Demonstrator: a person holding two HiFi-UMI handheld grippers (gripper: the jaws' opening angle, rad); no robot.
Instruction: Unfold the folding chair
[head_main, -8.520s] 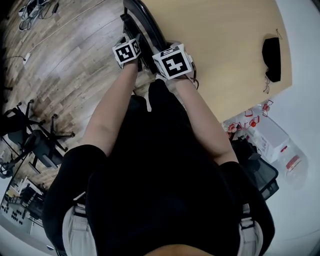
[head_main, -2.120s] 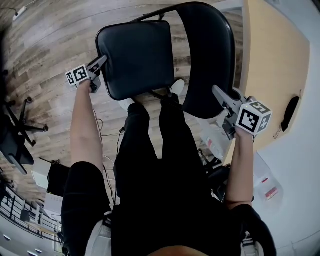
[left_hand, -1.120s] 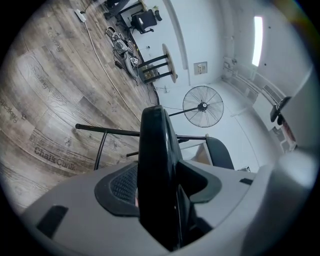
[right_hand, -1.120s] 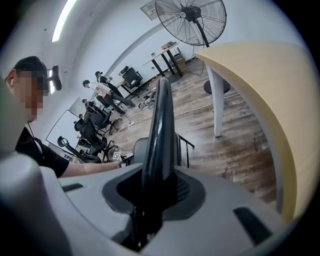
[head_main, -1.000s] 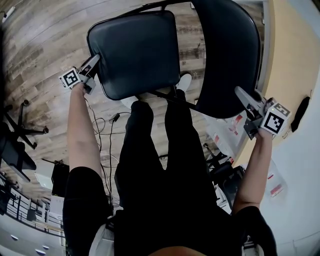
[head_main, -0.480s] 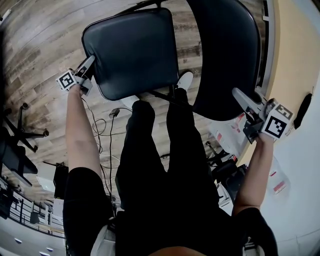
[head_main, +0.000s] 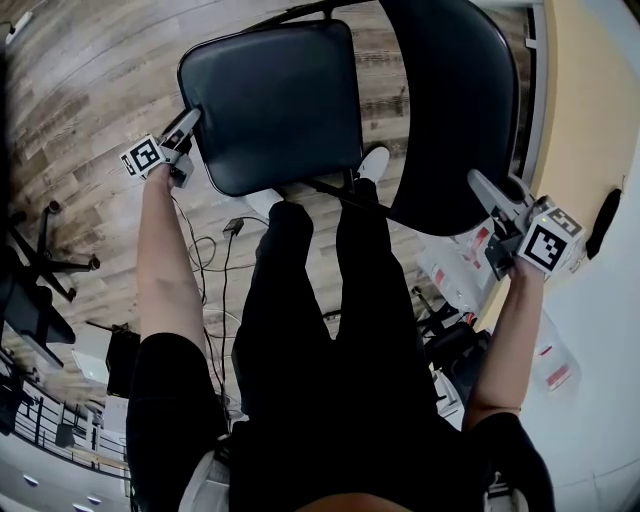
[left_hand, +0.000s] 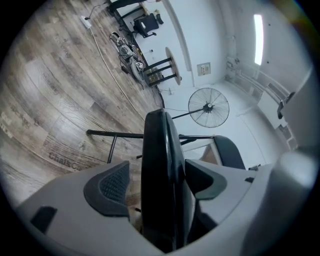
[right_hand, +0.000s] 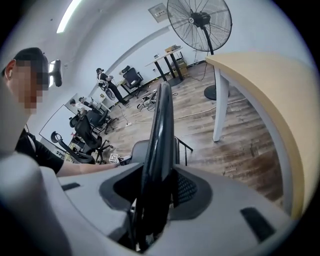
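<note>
Nearest to me, black trousers (head_main: 320, 330) run down to a white shoe (head_main: 372, 162) under the chair. My left gripper (head_main: 188, 125) sits at the near left edge of the black padded seat (head_main: 270, 100). In the left gripper view that edge stands between the fingers (left_hand: 112, 185), which have just been opening and now stand wide. Floor shows in the gap on one side and the other pad lies close beside the seat, so nothing is clamped.

My right gripper (head_main: 478, 185) is at the near rim of the black curved backrest (head_main: 455, 110). In the right gripper view the rim runs between its fingers (right_hand: 187, 187). They too have just been opening, to a moderate gap, and lie loosely about the rim rather than pinching it.

The black folding chair (head_main: 300, 150) stands opened out on the grey-brown wooden plank floor (head_main: 90, 80) just ahead of my feet. Its seat is roughly flat, with the backrest at the seat's right in the head view and thin black metal frame tubes (left_hand: 125, 135) beneath.

Loose cables (head_main: 228, 226) lie on the floor to my left, and black office chairs (head_main: 35, 280) stand further left. A pale wooden worktop (head_main: 585, 100) is just beyond the backrest. Far off, a large black pedestal fan (right_hand: 200, 20) stands by the white wall (right_hand: 125, 35).
</note>
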